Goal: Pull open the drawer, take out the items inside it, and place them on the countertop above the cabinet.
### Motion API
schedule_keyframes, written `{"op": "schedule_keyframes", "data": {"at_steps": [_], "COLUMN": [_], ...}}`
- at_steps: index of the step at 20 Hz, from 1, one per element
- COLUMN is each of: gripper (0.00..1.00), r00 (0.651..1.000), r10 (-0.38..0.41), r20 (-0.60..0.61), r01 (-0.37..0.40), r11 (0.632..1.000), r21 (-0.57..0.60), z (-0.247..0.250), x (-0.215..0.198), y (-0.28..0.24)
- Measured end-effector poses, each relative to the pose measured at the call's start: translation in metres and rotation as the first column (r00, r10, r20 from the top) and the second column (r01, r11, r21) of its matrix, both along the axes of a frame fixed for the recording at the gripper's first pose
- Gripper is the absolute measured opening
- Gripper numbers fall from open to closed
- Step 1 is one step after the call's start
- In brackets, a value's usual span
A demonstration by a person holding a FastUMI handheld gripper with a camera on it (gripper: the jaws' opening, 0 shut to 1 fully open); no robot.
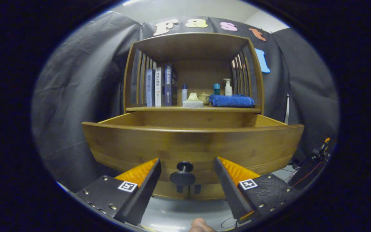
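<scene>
The wooden drawer (192, 141) of the cabinet stands pulled out toward me, its front panel just beyond my fingers. Its dark round knob (184, 172) sits between my fingertips, with a gap on each side. My gripper (187, 161) is open and touches nothing. The drawer's inside is hidden behind the front panel, so its contents cannot be seen. Above it, the countertop (140, 109) carries several books (161, 87), a small bottle (184, 92), a pale soap dish (193, 100), a folded blue towel (231, 100) and a pump bottle (228, 87).
A slatted wooden hutch (192, 42) roofs the countertop. Black cloth walls surround the cabinet. Cables and a dark device (317, 154) lie at the right, below the drawer. A fingertip (200, 225) shows beneath the gripper.
</scene>
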State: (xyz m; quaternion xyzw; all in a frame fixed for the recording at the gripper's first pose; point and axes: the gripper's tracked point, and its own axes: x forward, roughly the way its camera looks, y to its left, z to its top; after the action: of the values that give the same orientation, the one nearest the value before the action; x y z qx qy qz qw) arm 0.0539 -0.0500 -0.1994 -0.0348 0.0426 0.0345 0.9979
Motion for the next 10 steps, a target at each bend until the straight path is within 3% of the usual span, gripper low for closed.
{"op": "schedule_keyframes", "data": {"at_steps": [4,10], "gripper": [0.96,0.96], "r00": [0.996,0.996], "r10": [-0.083,-0.082], "r20": [0.030,0.047], "r01": [0.082,0.080], "r11": [0.996,0.996], "r21": [0.021,0.033], "z": [0.004,0.009], "x": [0.003,0.047], "y": [-0.002,0.001]}}
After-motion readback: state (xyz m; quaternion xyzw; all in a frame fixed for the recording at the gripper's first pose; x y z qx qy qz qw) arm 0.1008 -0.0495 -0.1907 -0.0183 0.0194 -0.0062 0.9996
